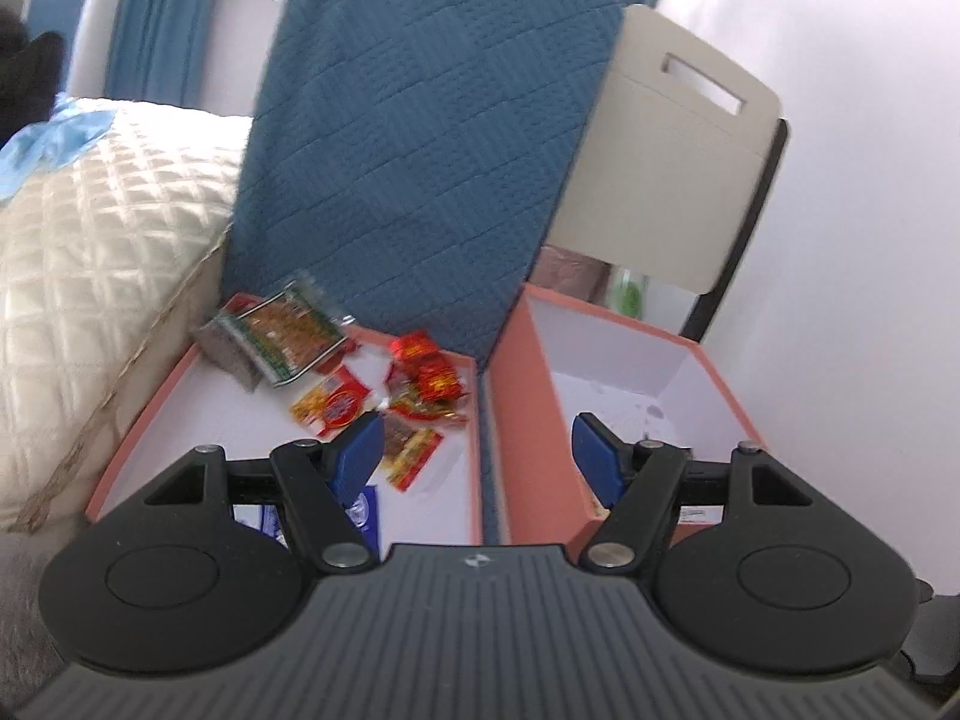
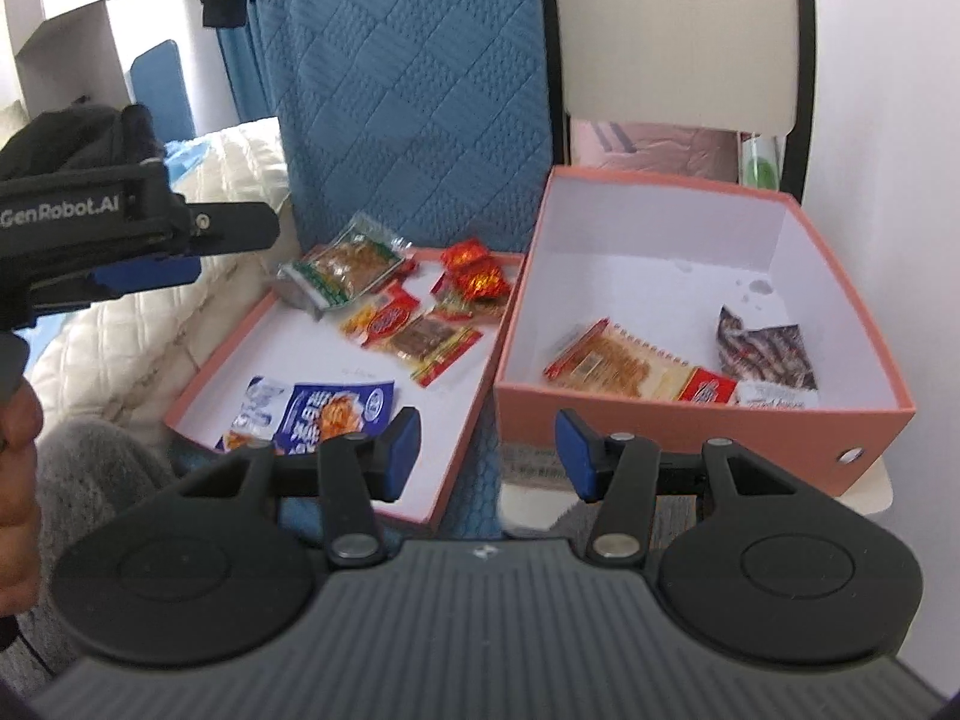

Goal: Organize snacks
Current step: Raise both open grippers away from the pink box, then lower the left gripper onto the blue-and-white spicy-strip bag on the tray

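While both grippers are hovering with their jaws spread and nothing between them, the snacks are sitting in two pink boxes side by side on a seat. The left gripper is hanging over the gap between the shallow lid on the left and the deep box on the right; the right gripper is hanging near the same gap. In the lid, a green-edged packet is leaning on the far left wall, red wrapped sweets are lying at the far right, two orange-red packets are sitting mid-tray, and a blue packet is lying near. In the deep box, an orange cracker packet and a dark striped packet are resting on the floor. A blue quilted cushion is standing behind the lid.
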The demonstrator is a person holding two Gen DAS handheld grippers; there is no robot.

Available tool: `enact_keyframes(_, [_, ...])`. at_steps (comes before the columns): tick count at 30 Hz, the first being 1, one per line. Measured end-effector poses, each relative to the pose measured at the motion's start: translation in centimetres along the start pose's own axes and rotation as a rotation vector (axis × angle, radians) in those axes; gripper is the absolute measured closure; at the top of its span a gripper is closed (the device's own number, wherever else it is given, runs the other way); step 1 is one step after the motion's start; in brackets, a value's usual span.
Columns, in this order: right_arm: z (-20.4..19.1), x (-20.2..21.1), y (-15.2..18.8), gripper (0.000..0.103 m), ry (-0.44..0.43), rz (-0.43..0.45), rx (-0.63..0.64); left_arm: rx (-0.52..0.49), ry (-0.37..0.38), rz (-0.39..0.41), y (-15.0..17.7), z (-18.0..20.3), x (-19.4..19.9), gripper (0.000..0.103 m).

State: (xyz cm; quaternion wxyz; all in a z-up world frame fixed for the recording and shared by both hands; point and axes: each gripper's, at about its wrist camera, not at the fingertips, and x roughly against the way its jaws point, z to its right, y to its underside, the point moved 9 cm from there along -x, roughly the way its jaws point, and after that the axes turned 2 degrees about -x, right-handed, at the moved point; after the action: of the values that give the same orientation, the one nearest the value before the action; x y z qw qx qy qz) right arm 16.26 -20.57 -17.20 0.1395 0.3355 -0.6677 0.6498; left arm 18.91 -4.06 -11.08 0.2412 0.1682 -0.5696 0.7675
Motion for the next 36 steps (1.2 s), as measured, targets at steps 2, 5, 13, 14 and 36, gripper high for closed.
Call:
enact_keyframes(2, [-0.5, -0.4, 0.5, 0.050, -0.001, -0.013, 0.010, 0.004, -0.016, -0.024, 1.0, -0.9, -0.5, 0.029])
enact_keyframes(5, [-1.0, -1.5, 1.3, 0.050, -0.002, -0.036, 0.013, 0.009, -0.038, -0.047, 2.3, -2.3, -1.2, 0.029])
enact_keyframes(13, [-1.8, -3.9, 1.3, 0.051, 0.009, -0.052, 0.002, 0.069, -0.062, -0.110, 4.2, -6.2, -3.4, 0.029])
enact_keyframes(14, [-2.0, -4.2, 1.1, 0.051, 0.012, -0.049, 0.006, 0.070, -0.070, -0.116, 4.4, -6.5, -3.7, 0.029])
enact_keyframes(36, [-5.5, -11.4, -2.1, 0.051, -0.150, -0.045, -0.028, 0.136, -0.208, -0.251, 7.1, -11.4, -10.4, 0.012])
